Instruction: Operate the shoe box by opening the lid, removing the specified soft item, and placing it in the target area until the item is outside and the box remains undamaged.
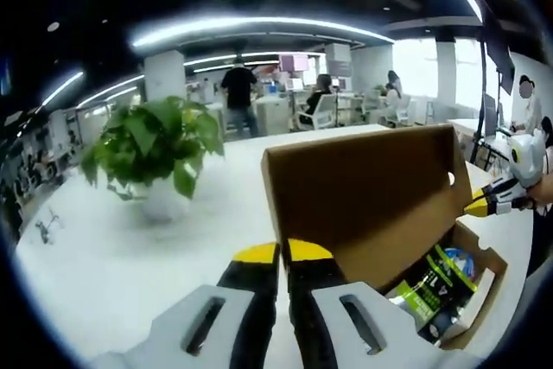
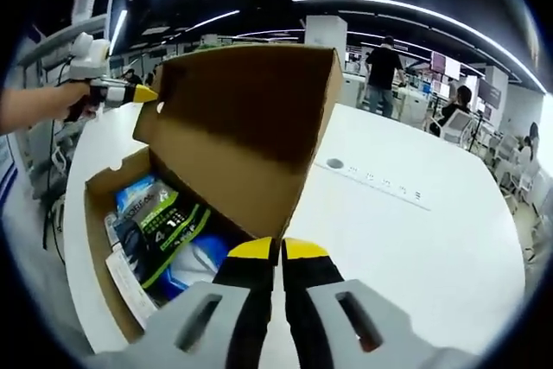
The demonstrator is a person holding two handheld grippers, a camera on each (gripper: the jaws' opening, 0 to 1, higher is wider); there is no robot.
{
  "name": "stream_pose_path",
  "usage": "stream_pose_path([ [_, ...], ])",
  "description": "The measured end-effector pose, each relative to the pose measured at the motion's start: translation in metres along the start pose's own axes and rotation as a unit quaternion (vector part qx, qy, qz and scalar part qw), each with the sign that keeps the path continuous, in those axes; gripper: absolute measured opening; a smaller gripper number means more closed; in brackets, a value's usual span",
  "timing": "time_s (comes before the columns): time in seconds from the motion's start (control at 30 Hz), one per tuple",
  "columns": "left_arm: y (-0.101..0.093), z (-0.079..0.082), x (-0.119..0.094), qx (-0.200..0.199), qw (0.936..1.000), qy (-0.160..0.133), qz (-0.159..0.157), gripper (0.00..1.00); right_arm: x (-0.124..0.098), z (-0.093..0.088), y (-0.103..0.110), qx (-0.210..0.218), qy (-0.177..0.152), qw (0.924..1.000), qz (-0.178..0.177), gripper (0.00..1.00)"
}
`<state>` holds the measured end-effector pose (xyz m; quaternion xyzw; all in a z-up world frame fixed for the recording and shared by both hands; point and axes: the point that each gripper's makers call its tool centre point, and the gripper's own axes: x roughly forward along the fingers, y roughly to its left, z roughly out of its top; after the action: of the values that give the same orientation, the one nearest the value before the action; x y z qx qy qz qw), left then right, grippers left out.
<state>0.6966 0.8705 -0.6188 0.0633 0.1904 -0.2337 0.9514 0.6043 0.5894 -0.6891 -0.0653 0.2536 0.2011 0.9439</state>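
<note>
A brown cardboard shoe box (image 1: 484,270) (image 2: 99,192) lies on the white table with its lid (image 1: 363,196) (image 2: 251,118) raised almost upright. Inside lie soft packets, a green-and-black one (image 1: 436,287) (image 2: 164,222) and a blue-and-white one (image 2: 199,265). My left gripper (image 1: 283,252) is shut, its yellow tips at the lid's near side edge; in the right gripper view my left gripper (image 2: 143,92) touches the lid's far corner. My right gripper (image 2: 281,250) is shut too, at the lid's lower near corner. In the left gripper view my right gripper (image 1: 475,206) sits at the lid's right edge.
A potted green plant (image 1: 160,149) stands on the table (image 1: 104,248) to the left of the box. A round cable port (image 2: 334,163) sits in the tabletop (image 2: 415,231) right of the box. People and desks fill the office behind.
</note>
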Motion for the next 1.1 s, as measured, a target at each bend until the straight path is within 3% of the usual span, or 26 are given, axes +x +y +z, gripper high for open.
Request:
stream_pose_path([
  [0.63, 0.007, -0.006, 0.026, -0.009, 0.9999, 0.009, -0.004, 0.00, 0.005, 0.000, -0.003, 0.019, 0.005, 0.9998, -0.009, 0.00],
  [0.9, 0.008, -0.010, 0.033, -0.006, 0.9999, 0.012, -0.005, 0.01, 0.007, 0.001, -0.003, -0.011, 0.009, 0.9998, -0.011, 0.00],
  [1.1, 0.006, -0.022, 0.031, -0.015, 0.9993, 0.033, -0.005, 0.04, 0.008, 0.001, -0.004, -0.012, 0.012, 0.9998, -0.011, 0.00],
])
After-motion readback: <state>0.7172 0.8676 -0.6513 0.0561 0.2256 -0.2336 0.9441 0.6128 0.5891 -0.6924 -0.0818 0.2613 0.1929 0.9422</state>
